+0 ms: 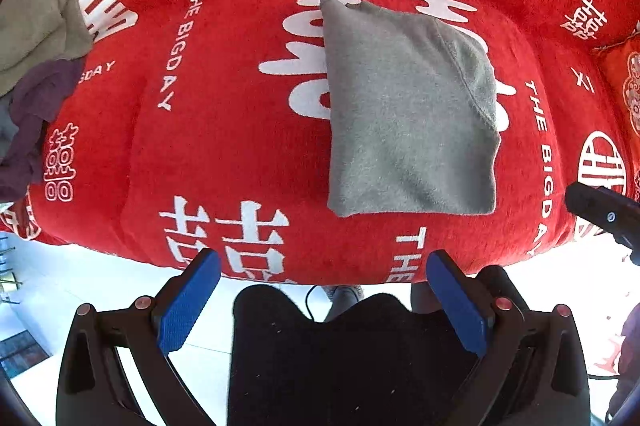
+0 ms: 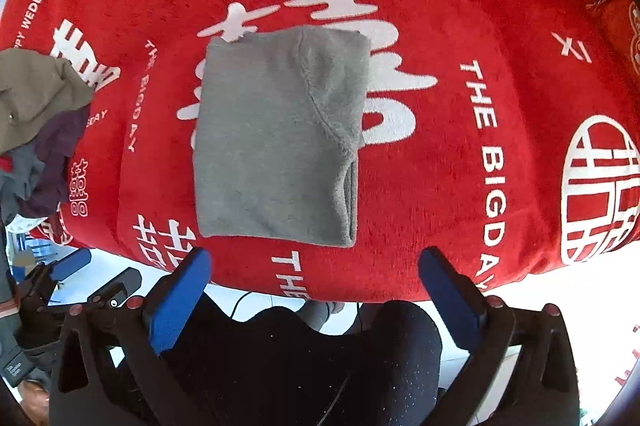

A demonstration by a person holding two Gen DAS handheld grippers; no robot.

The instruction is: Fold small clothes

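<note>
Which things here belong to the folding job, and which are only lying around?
For the job: folded grey garment; unfolded clothes pile; left gripper and right gripper, both open.

Just there: red blanket; red cushion; white floor.

Both grippers hang above the near edge of the red blanket (image 1: 224, 106), pointing almost straight down. The left gripper (image 1: 323, 268) stands with its blue pads (image 1: 188, 306) spread wide and nothing between them. The right gripper (image 2: 315, 264) is just as wide apart, its pads (image 2: 450, 302) bare and clear of any cloth. The person's dark-clad legs (image 2: 304, 358) show below the fingers. The left gripper sits just to the left of the right one.
</note>
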